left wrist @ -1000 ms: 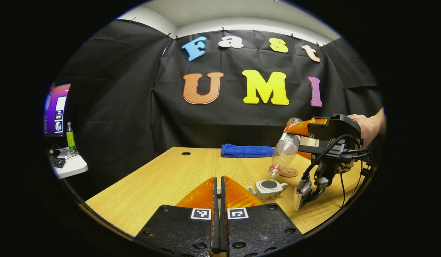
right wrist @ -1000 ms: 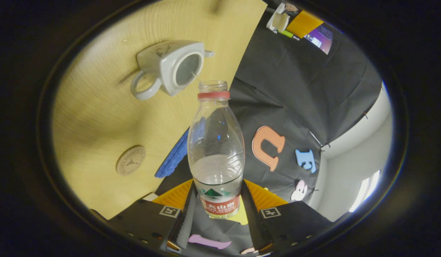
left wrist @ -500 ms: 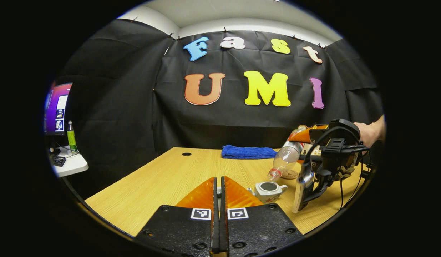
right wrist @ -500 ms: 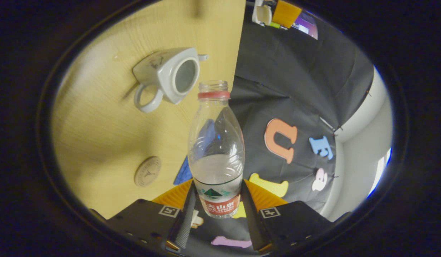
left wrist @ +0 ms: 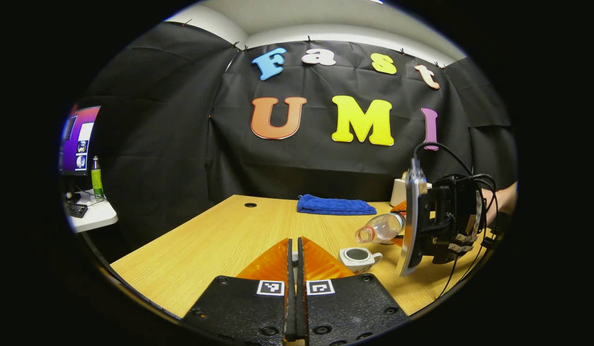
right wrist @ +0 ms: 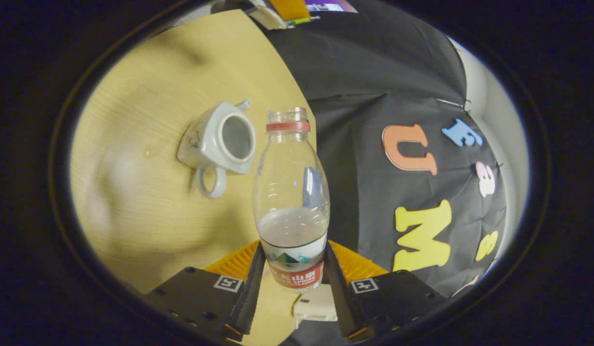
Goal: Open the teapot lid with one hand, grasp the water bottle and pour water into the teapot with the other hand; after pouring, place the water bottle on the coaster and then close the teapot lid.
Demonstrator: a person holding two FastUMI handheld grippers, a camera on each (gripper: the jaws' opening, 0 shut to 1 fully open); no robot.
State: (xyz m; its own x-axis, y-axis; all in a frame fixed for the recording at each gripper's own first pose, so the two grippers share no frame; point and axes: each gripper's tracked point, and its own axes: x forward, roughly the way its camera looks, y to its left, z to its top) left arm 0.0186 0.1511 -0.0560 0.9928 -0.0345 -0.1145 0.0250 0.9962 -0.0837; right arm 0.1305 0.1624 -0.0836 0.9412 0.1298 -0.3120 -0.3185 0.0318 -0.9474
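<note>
The right gripper (right wrist: 293, 288) has its two fingers pressed on the lower, labelled part of the water bottle (right wrist: 291, 202), one on each side. In the right gripper view the bottle runs from the fingers toward twelve o'clock, its open, capless mouth outermost, and what water is left sits low in the body near the fingers. In the left gripper view this gripper (left wrist: 434, 226) stands at about three o'clock, with the bottle (left wrist: 381, 228) lying nearly level and its neck pointing toward nine o'clock, above the table (left wrist: 220, 235).

The teapot (right wrist: 219, 143) stands on the table at about ten o'clock from the bottle's mouth, apart from it, lid off and opening bare, handle toward six o'clock. A small wet spot (right wrist: 150, 152) lies on the wood just beside it at nine o'clock.

The left gripper (left wrist: 292, 262) has its fingers drawn together; a small pale thing shows right at their tips, possibly the lid, but I cannot tell for sure. Past the tips, at about two o'clock, sits the teapot (left wrist: 358, 257). Farther off at twelve o'clock lies a folded blue cloth (left wrist: 335, 204).

By my judgement the lid-opening and the pouring are done, since the mouth is clear of the pot. Left to do: set the bottle upright on the coaster, then close the teapot.
</note>
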